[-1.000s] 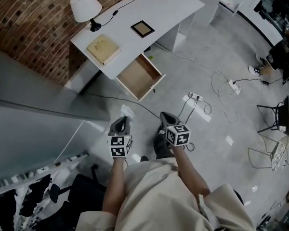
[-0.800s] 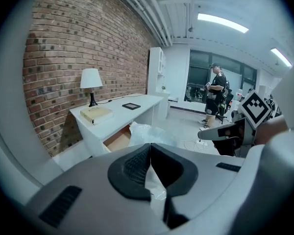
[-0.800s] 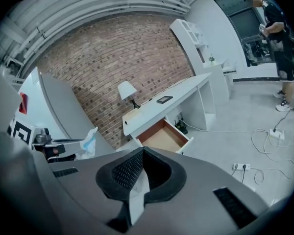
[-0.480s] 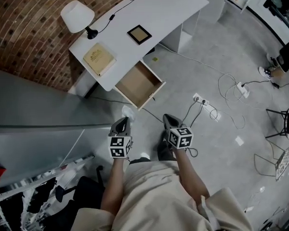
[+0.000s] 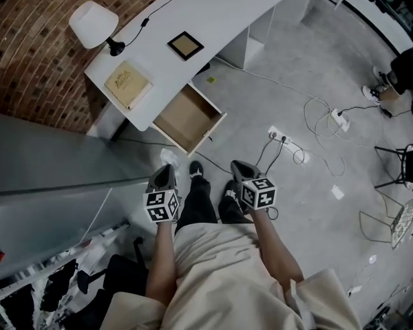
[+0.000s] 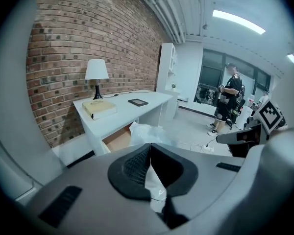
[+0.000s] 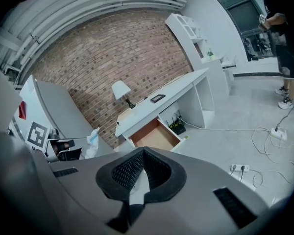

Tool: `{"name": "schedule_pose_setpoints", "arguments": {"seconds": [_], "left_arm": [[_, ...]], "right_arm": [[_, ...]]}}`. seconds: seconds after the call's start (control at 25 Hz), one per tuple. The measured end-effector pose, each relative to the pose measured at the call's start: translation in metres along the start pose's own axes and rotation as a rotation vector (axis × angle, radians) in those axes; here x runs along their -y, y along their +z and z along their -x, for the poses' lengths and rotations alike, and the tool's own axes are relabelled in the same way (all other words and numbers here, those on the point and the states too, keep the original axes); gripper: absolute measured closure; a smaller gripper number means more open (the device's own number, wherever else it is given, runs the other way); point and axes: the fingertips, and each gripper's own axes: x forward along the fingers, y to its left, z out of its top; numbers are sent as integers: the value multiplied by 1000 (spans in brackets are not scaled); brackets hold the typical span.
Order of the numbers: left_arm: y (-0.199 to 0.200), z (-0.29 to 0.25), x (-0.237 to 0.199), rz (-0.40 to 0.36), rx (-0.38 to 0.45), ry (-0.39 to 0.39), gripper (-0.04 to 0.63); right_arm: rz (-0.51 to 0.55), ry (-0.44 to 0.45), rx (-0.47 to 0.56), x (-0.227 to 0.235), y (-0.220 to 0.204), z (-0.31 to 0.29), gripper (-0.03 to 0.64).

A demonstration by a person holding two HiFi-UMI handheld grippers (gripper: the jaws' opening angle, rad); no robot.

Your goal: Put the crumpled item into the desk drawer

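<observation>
a: a person stands on the grey floor (image 5: 296,81), well short of the white bench (image 5: 220,9). the left gripper (image 5: 163,175) has its jaws pressed together on the crumpled item (image 5: 168,157), a wad of thin white film that bulges out past the tips.

b: and the other one?

a: the right gripper (image 5: 236,167) is carried level beside it, jaws together, with nothing between them that i can see.

b: so how far along is this?

a: the pick-up looks done. the drawer (image 5: 182,115) hangs open under the bench's front edge, its wooden bottom bare. the wad is in the air above the floor, between the person's feet and the drawer front, well apart from it.

b: what's left, then?

a: by my reading, the approach and the drop: bring the wad over the open drawer and spread the left jaws. nothing is in the drawer yet. the lamp (image 5: 93,23), book (image 5: 127,84) and small frame (image 5: 185,45) sit on the bench top, clear of the opening.
</observation>
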Motion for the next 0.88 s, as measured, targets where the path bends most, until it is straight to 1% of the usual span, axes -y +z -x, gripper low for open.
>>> {"name": "schedule_pose_setpoints", "arguments": {"seconds": [0.12, 0.28, 0.32, 0.52, 0.68, 0.88], "left_arm": [[1, -3, -5, 0, 7, -11, 577], [8, -17, -19, 4, 12, -25, 577], [13, -23, -21, 3, 15, -32, 577], [36, -49, -21, -6, 15, -87, 577], [46, -71, -29, -43, -11, -131, 577], [55, -96, -50, -66, -53, -175, 577]], "right_arm": [[39, 1, -10, -5, 6, -9, 592], [198, -9, -42, -18, 15, -24, 592], [218, -7, -43, -20, 20, -28, 592], [180, -15, -9, -23, 48, -42, 592], [147, -43, -11, -19, 54, -61, 592], [59, -83, 6, -17, 63, -89, 592]]}}
